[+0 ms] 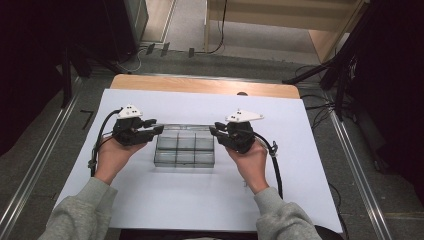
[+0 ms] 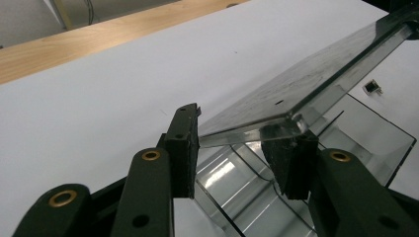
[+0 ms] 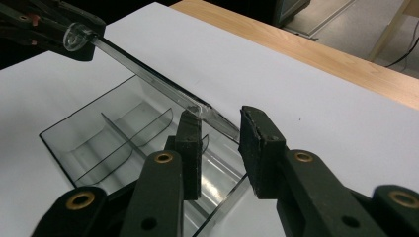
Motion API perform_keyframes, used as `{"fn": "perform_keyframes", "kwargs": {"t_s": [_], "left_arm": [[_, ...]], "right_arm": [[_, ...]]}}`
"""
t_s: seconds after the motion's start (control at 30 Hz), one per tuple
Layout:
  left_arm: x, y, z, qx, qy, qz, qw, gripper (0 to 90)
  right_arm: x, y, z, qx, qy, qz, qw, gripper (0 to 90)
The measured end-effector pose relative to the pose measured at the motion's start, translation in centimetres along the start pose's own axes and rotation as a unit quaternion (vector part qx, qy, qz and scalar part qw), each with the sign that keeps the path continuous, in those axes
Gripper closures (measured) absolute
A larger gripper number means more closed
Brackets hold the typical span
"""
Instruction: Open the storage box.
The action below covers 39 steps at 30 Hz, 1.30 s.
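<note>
Nearest us, at the bottom of the high view, our grey sleeves (image 1: 75,210) rise to both hands. Our left gripper (image 1: 152,131), left of centre, has its jaws pinched on one end of the clear lid (image 2: 296,89). Our right gripper (image 1: 216,131), right of centre, has its jaws around the other end, one pad touching; we cannot tell whether they clamp it. The lid hangs over the clear divided box (image 1: 185,150) at mid-frame, on the white sheet (image 1: 200,200).
</note>
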<state>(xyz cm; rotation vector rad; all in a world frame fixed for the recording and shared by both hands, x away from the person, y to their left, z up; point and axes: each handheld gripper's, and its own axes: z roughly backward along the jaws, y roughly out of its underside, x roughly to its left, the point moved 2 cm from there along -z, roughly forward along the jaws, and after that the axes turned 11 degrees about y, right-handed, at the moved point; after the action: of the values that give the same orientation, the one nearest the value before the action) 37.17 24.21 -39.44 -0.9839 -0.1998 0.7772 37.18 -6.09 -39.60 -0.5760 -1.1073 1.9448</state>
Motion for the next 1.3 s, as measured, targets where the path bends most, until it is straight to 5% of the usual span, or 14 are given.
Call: {"fn": "perform_keyframes", "kwargs": {"t_s": [0.23, 0.97, 1.3], "left_arm": [[0.8, -0.7, -0.3, -0.003, 0.003, 0.023, 0.9997, 60.8], [2.0, -1.3, -1.6, -0.019, -0.015, 0.025, 0.9994, 65.3], [2.7, -1.2, -2.6, -0.020, -0.026, 0.042, 0.9986, 65.2]], "right_arm": [[-0.8, -0.4, -1.1, -0.008, 0.008, -0.014, 0.9998, 74.8], [-1.9, -0.2, -4.3, 0.005, 0.022, -0.041, 0.9989, 78.0], [-2.1, 0.0, -5.4, 0.008, 0.030, -0.046, 0.9985, 78.6]]}}
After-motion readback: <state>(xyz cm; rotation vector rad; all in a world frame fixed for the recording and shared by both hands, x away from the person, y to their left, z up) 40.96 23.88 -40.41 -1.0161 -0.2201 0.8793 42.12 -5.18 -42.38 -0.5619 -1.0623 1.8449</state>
